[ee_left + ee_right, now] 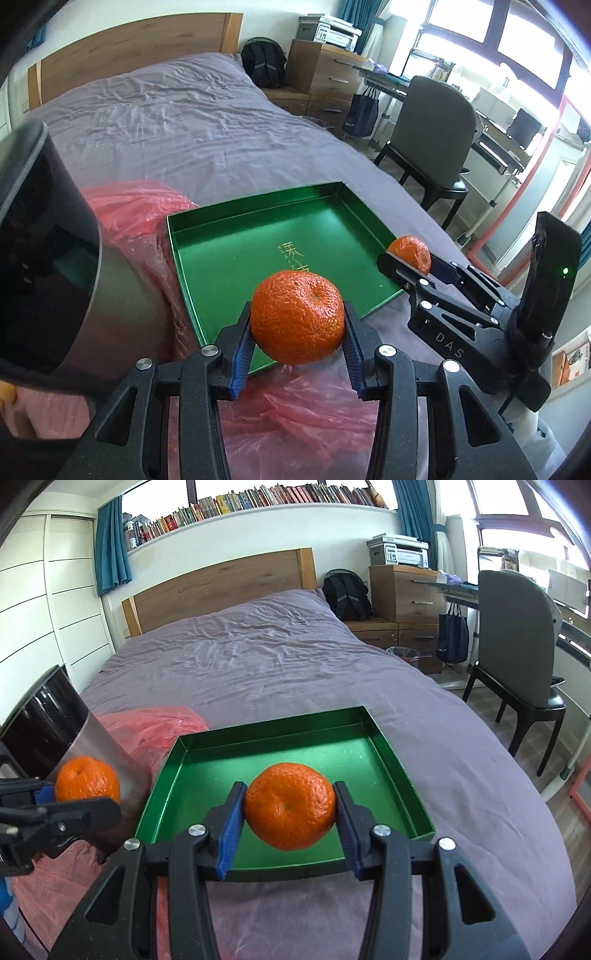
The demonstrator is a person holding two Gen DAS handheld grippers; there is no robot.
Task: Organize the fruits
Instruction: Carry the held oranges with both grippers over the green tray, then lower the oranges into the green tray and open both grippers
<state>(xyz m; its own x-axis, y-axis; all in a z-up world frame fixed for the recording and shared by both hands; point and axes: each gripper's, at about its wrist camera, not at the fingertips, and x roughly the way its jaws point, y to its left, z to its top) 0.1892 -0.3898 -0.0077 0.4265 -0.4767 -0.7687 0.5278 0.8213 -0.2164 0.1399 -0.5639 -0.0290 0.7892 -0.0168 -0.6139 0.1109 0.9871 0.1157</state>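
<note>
Jaws, left gripper [297, 332]: closed partway on a mandarin [297, 316], blue pads pressing its two sides, fruit held clear above the near edge of the tray. Jaws, right gripper [290, 808]: likewise closed on a second mandarin [290, 805], pads on both flanks, fruit hanging over the near half of the tray.

Below and just behind both sets of jaws: red plastic bag [288, 413], crumpled on the bed, running on to the left of the tray.

Directly ahead of the jaws: green tray [207, 258], shallow, walled, nothing lying in it, resting on the bed [166, 122] with its purple cover.

Left of the jaws: dark cylindrical part with a shiny grey wall [48, 258], close to the lens; what it is cannot be told.

Far ahead: wooden headboard, backpack, drawer unit with printer, chair to the right.

Risks, judged: round fruit gripped at two points may roll or slip if the pads slacken early; released from height it may bounce on the metal floor and over the low wall; the soft bed may let the tray tip; the two grippers, close together, may collide.

Writing: gold characters on the tray floor, partly hidden, unreadable; "DAS" on the right gripper's arm, seen from the left wrist.
</note>
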